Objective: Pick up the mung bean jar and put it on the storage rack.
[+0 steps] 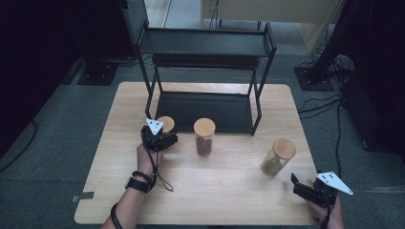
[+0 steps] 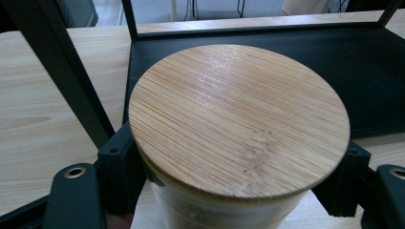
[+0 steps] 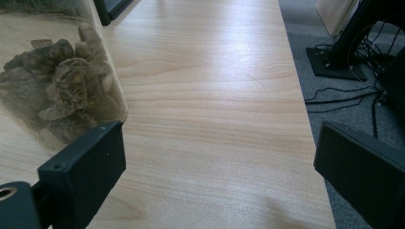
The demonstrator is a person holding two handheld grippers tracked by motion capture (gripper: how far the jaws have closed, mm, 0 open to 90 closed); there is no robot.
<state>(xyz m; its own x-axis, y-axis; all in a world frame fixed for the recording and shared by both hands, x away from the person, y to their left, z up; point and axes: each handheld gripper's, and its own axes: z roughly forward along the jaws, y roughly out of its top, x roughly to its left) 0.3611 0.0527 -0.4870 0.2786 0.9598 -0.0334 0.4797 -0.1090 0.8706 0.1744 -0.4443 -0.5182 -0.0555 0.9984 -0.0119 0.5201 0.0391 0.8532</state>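
A glass jar with a round bamboo lid [image 2: 239,119] sits between the jaws of my left gripper [image 2: 234,168], which press its sides just under the lid. In the high view my left gripper [image 1: 160,137] holds this jar [image 1: 167,123] at the front left corner of the black rack [image 1: 205,47]. A second lidded jar [image 1: 204,137] with dark contents stands just right of it. A third jar [image 1: 278,156] with pale dried pieces stands at the right. My right gripper [image 1: 296,185] is open near the table's front right, that jar [image 3: 52,81] beside its left jaw.
The two-tier black rack stands at the back of the wooden table [image 1: 229,191], its lower shelf [image 2: 372,71] straight ahead of the held jar and its post [image 2: 71,71] close on the left. Cables [image 3: 344,95] and stand feet lie on the floor right of the table.
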